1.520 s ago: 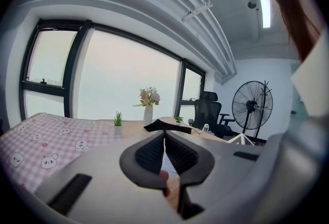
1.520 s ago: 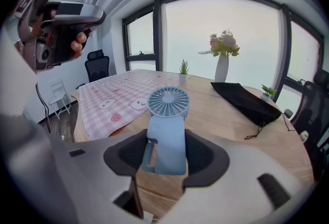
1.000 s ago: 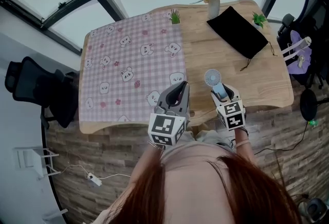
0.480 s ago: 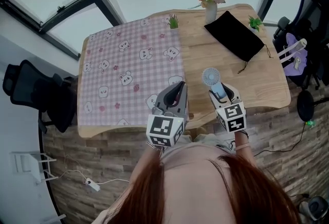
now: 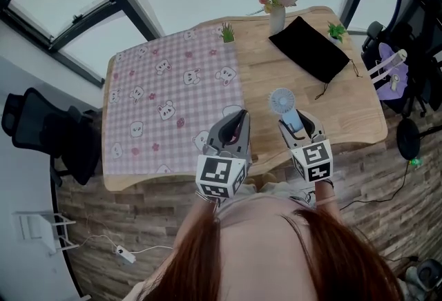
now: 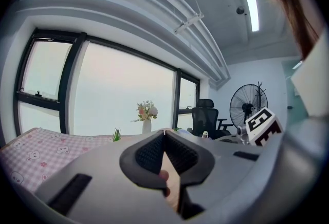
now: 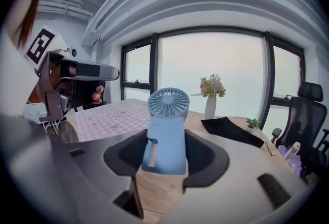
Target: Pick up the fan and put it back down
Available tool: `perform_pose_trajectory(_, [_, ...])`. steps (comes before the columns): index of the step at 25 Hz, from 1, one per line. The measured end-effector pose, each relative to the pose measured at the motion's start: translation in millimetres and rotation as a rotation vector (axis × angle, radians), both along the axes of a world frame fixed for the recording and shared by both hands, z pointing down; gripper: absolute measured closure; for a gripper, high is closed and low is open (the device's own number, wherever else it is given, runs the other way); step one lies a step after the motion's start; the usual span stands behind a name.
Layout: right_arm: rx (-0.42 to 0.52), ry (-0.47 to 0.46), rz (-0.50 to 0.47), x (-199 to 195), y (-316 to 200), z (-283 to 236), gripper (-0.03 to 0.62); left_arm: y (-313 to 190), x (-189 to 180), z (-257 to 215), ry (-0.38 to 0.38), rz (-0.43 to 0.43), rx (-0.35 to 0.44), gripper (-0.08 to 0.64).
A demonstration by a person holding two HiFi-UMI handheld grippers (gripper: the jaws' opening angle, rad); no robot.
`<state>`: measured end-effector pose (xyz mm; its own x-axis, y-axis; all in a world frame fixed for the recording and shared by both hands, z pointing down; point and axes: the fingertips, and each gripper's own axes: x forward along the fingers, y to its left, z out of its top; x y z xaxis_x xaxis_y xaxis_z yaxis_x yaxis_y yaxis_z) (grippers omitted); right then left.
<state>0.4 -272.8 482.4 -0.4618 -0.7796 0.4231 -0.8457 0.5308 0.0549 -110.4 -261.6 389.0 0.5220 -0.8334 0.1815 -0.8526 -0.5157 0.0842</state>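
One fan [image 7: 168, 103], two tongs. Your right tongs [image 7: 166, 136] grasp its handle, long axis near-to-far, head far; left tongs [image 6: 164, 136] clenched.

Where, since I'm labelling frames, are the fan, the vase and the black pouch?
fan [image 7: 166, 141]: right gripper view, blue handle.
vase [image 5: 276, 19]: head view, white body.
black pouch [image 5: 309, 49]: head view, cloth's middle.

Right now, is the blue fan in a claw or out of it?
In: the fan has its handle squeezed between the jaws of the right claw.
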Motion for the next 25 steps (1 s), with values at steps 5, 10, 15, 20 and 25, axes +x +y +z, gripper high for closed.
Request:
perform_pose_trajectory(5, [0.035, -0.032, 0.014, 0.4, -0.2, -18.4, 0.379, -1.1, 1.7, -5.1, 0.004, 0.003, 0.011, 0.548])
perform_pose_trajectory(10, [0.061, -0.076, 0.025, 2.0, -0.8, -33.6, 0.379, -2.0, 4.7, -10.2, 0.004, 0.006, 0.028, 0.548])
perform_pose_trajectory(15, [0.083, -0.101, 0.028, 2.3, -0.5, -46.9, 0.379, -2.9, 5.7, -16.8, 0.006, 0.006, 0.044, 0.548])
perform_pose_trajectory(20, [0.093, -0.152, 0.042, 6.0, 0.5, -58.2, 0.379, -3.5, 7.1, -22.2, 0.005, 0.007, 0.056, 0.548])
perform_pose_trajectory(25, [0.122, -0.177, 0.042, 9.8, 2.6, -70.5, 0.379, -3.7, 9.3, -27.7, -0.004, 0.007, 0.073, 0.548])
